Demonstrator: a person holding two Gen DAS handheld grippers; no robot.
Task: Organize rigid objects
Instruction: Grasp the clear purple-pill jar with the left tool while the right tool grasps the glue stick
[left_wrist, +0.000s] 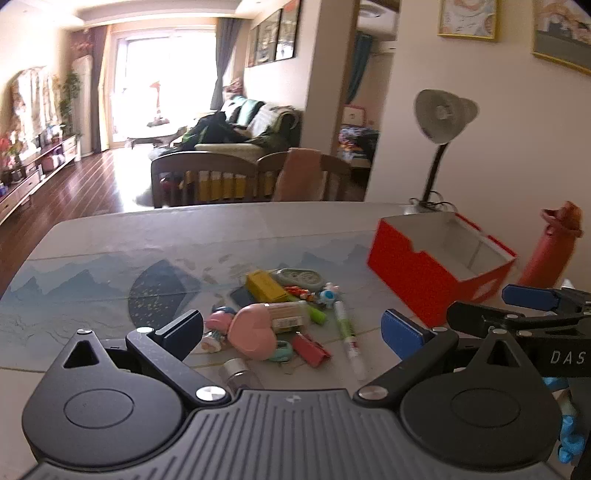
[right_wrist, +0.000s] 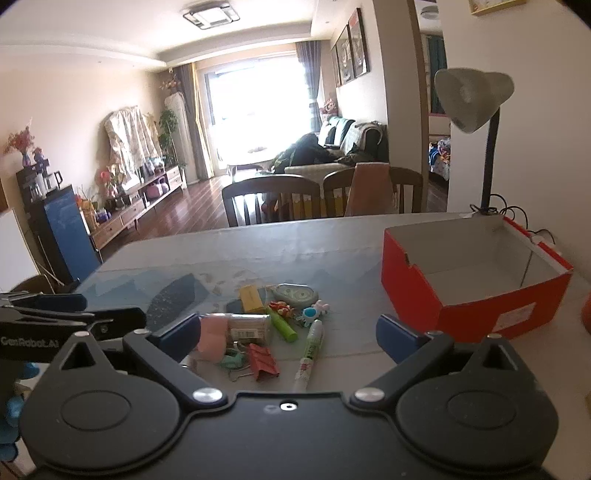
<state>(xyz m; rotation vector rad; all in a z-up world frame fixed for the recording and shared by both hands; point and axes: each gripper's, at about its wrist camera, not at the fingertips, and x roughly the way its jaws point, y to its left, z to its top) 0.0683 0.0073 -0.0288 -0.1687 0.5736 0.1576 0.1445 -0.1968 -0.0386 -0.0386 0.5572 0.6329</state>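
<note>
two claws tilted down, left claw (left_wrist: 293, 330) wide, right claw (right_wrist: 288, 334) wide

Red box (right_wrist: 472, 317) matt cardboard; table (right_wrist: 332, 236) glossy, probably glass-topped.

Daylight blew out the far window (left_wrist: 162, 85), glare on the floor (left_wrist: 92, 184), fisheye edges bent, lamp (left_wrist: 441, 116) motion-blurred, table (right_wrist: 258, 243) evenly lit.
</note>
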